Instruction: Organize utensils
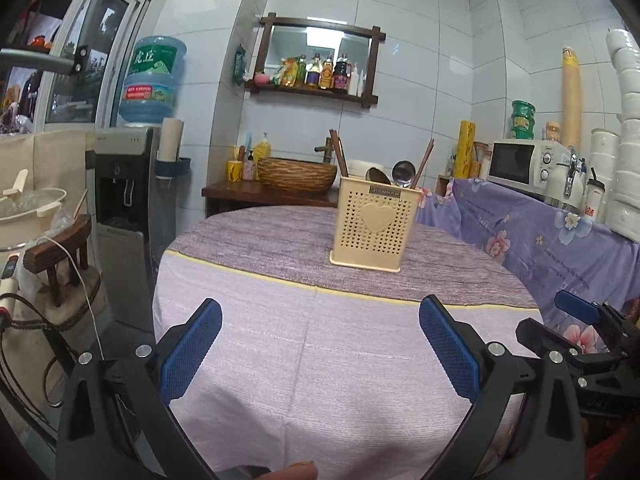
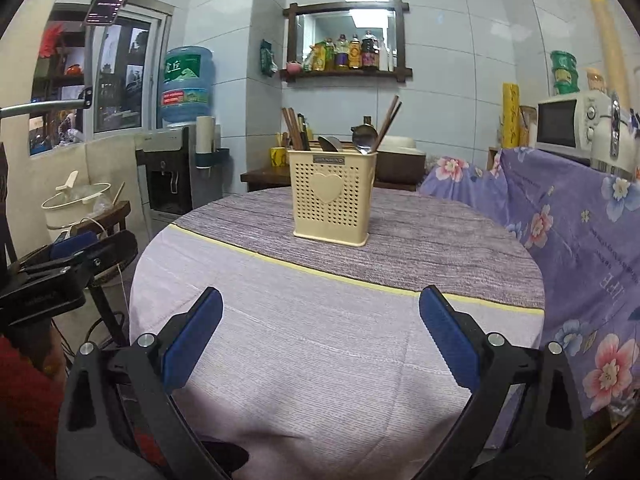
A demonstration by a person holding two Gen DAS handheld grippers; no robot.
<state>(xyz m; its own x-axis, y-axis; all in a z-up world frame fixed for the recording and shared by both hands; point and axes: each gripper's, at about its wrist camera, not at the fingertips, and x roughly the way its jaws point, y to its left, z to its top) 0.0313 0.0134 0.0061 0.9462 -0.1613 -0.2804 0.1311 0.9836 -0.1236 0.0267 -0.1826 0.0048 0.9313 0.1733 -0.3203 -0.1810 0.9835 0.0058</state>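
**Utensil caddy stands loaded on the round table, both grippers wide and empty**

The cream perforated utensil caddy [image 1: 371, 225] stands upright on the darker, far band of the purple tablecloth [image 1: 320, 344], its heart emblem facing the cameras. Inside it, two metal spoons [image 1: 394, 175] poke up with bowls uppermost, and brown chopsticks [image 1: 339, 157] lean out at the left corner while another pair [image 2: 389, 119] slants up at the right (the compartment walls inside are hidden, so which slot each sits in cannot be told).

The left gripper [image 1: 320, 312] is held low at the near edge of the table, pointing level across the cloth toward the caddy, which lies well ahead of it and slightly to the right. Its blue-padded fingers [image 1: 191, 354] are spread wide, with nothing between them and only bare cloth below. A fingertip of the person shows at the bottom edge of that view.

The right gripper [image 2: 320, 308] is posed alike, low and level at the near table edge, with the caddy well ahead and near centre. Its fingers [image 2: 450, 338] are also spread wide and hold nothing. Each gripper appears at the margin of the other's view, side by side and apart.

Around the table: a floral purple cloth [image 2: 576, 240] drapes the counter at right beneath a white microwave [image 1: 524, 166], a woven basket [image 1: 297, 173] sits on the dark side table behind, and a water dispenser [image 1: 124, 184] carries a blue bottle at left.
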